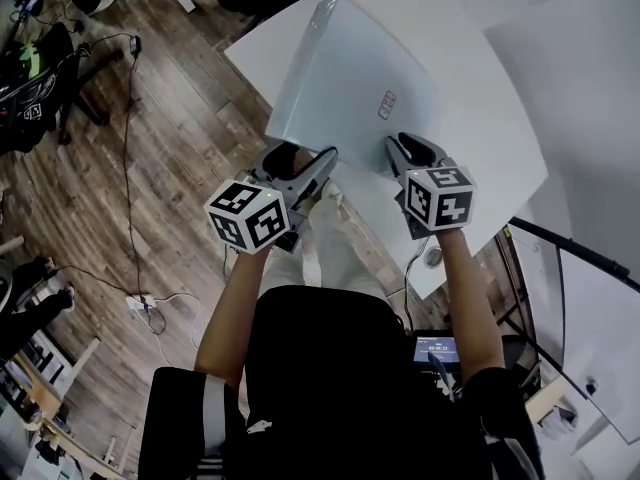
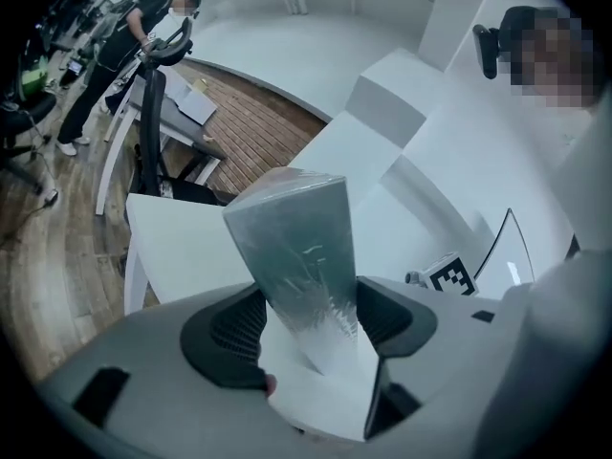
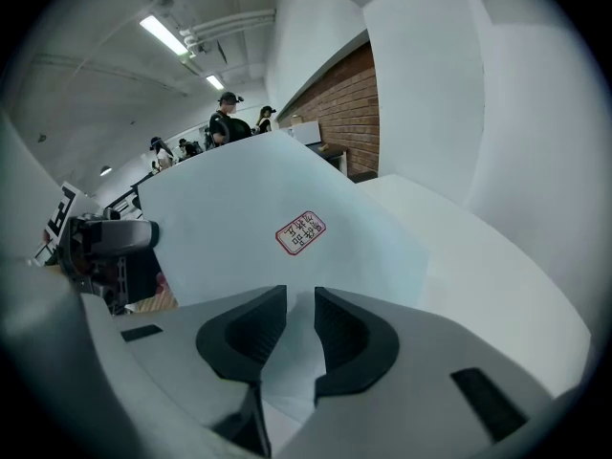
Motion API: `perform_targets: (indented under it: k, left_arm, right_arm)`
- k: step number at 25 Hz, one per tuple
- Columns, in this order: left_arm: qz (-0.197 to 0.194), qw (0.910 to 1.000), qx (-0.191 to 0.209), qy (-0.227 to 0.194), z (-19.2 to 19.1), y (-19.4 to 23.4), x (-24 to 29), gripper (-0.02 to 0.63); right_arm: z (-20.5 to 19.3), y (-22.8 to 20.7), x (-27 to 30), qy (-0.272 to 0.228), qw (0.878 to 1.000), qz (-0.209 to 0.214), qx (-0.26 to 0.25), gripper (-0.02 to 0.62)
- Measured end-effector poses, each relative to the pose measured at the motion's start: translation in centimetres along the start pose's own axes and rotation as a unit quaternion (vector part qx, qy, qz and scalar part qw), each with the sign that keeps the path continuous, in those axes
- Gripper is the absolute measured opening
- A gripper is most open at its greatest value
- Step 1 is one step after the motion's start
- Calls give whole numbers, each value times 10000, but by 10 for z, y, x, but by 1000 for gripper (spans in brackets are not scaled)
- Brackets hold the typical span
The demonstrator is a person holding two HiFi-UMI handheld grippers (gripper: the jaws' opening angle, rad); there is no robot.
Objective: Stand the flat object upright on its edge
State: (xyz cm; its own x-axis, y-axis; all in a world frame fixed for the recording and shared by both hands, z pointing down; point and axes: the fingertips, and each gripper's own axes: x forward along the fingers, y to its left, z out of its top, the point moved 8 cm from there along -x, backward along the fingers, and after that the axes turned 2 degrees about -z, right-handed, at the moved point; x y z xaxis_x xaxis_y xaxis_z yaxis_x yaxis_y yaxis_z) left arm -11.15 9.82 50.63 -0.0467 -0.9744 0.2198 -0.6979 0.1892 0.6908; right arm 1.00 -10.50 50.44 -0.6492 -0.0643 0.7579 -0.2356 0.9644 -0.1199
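Gripping the near edge of the white flat panel: left hand-held gripper clamped on the panel's left corner, right hand-held gripper pinched narrow on the same edge, further right. Panel tilted over the white bench, near edge raised. Far-edge contact with bench unclear. Red-bordered sticker faces up.

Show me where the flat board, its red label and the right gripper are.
flat board (image 1: 340, 68), head view, bare upper face.
red label (image 3: 300, 232), right gripper view, label's middle.
right gripper (image 3: 299, 296), right gripper view, between its fingertips.
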Motion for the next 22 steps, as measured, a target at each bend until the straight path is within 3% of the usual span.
perform_targets:
  k: [8, 22]
  left_arm:
    - [-11, 9976, 675, 170, 16, -29, 11, 302]
    - [-317, 9832, 1747, 430, 30, -82, 33, 290]
  right_arm:
    - [0, -8, -12, -99, 9996, -91, 261, 112]
    - [-8, -25, -35, -236, 9981, -462, 343, 111]
